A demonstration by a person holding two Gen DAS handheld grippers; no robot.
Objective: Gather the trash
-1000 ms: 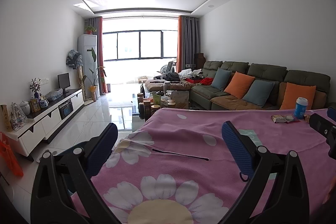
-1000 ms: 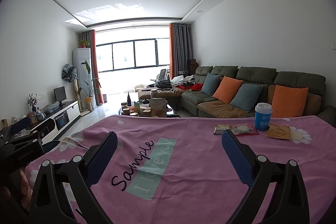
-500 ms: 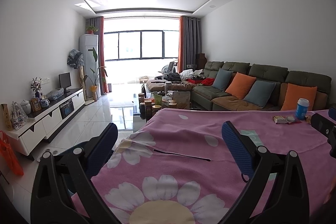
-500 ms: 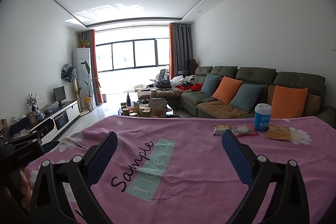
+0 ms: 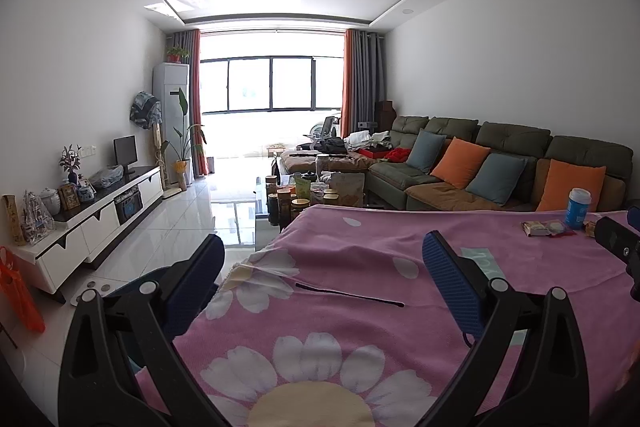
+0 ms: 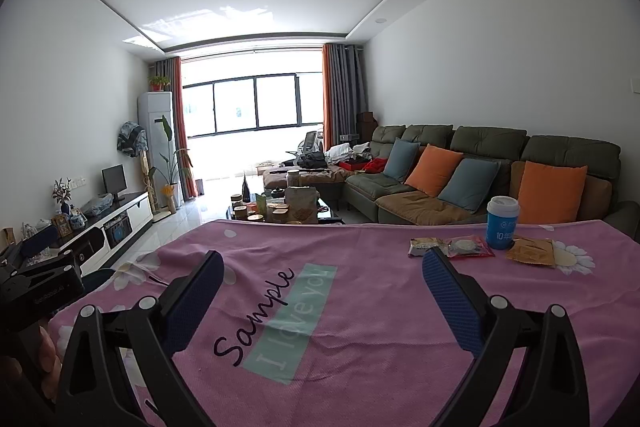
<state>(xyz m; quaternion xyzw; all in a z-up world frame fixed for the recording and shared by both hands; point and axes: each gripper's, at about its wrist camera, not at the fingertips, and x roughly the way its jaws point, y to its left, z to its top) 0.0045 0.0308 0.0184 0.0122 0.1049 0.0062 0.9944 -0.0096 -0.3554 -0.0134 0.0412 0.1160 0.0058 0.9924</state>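
Barely anything has shifted; both grippers' fingers point(image 6: 448, 291) gape empty, wrappers point(image 6: 468, 247) and cup point(image 6: 502, 223) uncollected at right on the counter point(image 6: 360, 307).

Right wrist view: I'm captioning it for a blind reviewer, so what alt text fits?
The open right claw hovers over a pink flowered cloth. Ahead to its right lie three snack wrappers and a blue cup. A living room with a green sofa lies beyond.
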